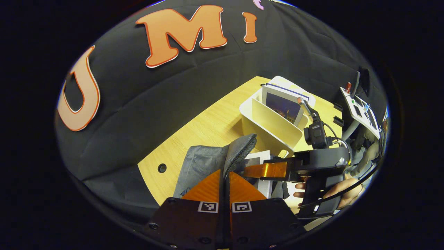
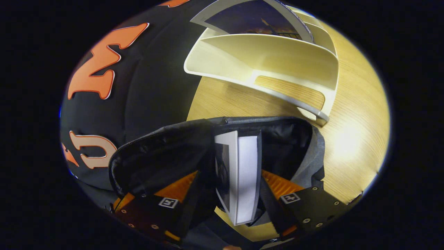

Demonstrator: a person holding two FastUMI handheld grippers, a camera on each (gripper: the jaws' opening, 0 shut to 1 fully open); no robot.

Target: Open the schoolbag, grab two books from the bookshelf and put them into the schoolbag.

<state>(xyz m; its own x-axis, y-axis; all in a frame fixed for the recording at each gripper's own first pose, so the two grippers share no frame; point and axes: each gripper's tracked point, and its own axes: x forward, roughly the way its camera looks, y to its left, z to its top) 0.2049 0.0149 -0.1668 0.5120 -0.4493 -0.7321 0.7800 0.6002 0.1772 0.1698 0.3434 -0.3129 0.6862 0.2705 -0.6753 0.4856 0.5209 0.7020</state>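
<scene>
Shadow inside the grey fabric schoolbag (image 2: 163, 152) hides its floor from me, so I cannot tell how deep the white-paged book with a dark cover (image 2: 239, 177) has gone; its lower end is cut off between my right gripper (image 2: 227, 194) fingers. That gripper's jaws stand wide apart, and whether either finger presses the book I cannot make out. From the left gripper view, my left gripper (image 1: 224, 182) is closed to a thin slit on the bag's zippered edge (image 1: 239, 149), lifting it upright. The bag lies on the pale wooden table (image 1: 208, 125), mouth gaping toward the cream plastic file-holder bookshelf (image 1: 267, 125) just behind it. One photo-covered book (image 1: 282, 107) stands in the shelf, its top partly hidden by the other gripper's camera mount. A hand (image 1: 341, 189) shows at the right edge, mostly hidden behind that gripper's body.
</scene>
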